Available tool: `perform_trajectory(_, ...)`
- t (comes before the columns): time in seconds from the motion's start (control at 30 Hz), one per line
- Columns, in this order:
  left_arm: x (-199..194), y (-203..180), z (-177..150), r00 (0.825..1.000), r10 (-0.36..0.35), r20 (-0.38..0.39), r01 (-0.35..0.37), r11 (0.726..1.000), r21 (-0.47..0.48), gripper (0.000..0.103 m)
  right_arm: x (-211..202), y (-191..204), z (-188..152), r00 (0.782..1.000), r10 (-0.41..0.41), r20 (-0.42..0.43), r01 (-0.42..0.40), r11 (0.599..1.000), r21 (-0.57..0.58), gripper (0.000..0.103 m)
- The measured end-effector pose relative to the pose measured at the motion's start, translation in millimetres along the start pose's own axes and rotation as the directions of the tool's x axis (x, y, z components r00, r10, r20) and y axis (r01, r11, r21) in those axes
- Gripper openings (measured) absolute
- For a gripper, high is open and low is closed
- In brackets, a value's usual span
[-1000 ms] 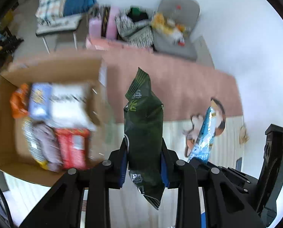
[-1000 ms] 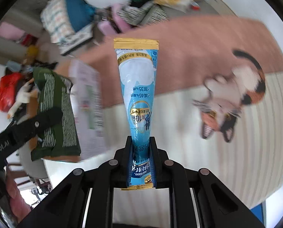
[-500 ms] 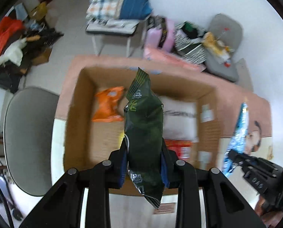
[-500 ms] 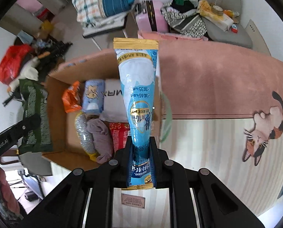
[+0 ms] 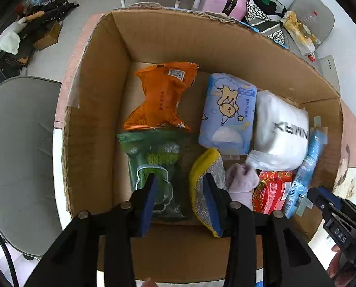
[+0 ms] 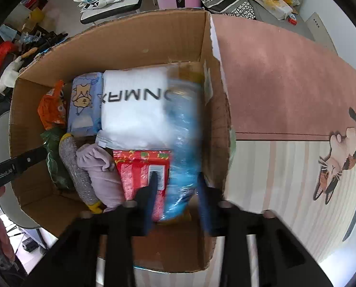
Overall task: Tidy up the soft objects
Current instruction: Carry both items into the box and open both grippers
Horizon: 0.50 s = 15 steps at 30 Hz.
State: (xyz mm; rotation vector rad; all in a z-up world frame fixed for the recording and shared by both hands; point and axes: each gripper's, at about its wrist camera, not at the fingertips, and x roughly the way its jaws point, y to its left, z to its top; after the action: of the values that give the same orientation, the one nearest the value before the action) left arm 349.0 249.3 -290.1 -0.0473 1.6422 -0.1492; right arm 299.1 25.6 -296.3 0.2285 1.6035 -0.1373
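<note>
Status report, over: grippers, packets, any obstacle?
Left gripper opening, green packet lies in box. Right gripper opening, blue packet dropping, blurred. No obstacle seen.

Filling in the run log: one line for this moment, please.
left gripper: opening, green bag dropped in box | right gripper: opening, blue pouch falling into box

Below my left gripper (image 5: 180, 179) packets crowd the cardboard box (image 5: 168, 38); bare floor shows only ahead, between the orange packet (image 5: 163, 95) and far wall.
</note>
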Motion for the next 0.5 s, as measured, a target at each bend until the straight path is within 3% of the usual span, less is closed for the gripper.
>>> perform_trajectory(0.07, -4.9, -2.1, -2.1, 1.0, -0.005, 0.011, 0.005, 1.0, 0.005, 0.051, -1.6, 3.1, -1.3, 1.0, 0.008, -0.002, -0.008, 1.0, -0.001, 0.051)
perform_trajectory(0.2, -19.9, -8.8, -11.0, 0.998, 0.0, 0.064, -0.001, 1.0, 0.019, 0.075, -7.4, 10.7, -5.1, 1.0, -0.014, 0.021, 0.015, 1.0, -0.018, 0.077)
perform_trajectory(0.3, -30.4, -16.3, -24.1, 0.992, 0.039, 0.124, -0.044, 0.998, 0.041, 0.09, -11.5, 16.1, -11.1, 1.0, -0.002, 0.029, 0.003, 1.0, -0.02, 0.09)
perform_trajectory(0.4, -35.7, -23.6, -38.1, 0.985, 0.069, 0.161, -0.078, 0.995, 0.054, 0.099, -13.3, 21.1, -19.2, 0.999, -0.009, 0.039, 0.01, 1.0, -0.025, 0.096)
perform_trajectory(0.5, -39.3, -27.1, -48.4, 0.978, 0.082, 0.19, -0.094, 0.994, 0.057, 0.099, -16.3, 26.2, -28.8, 0.996, -0.06, 0.06, 0.062, 0.997, -0.035, 0.103)
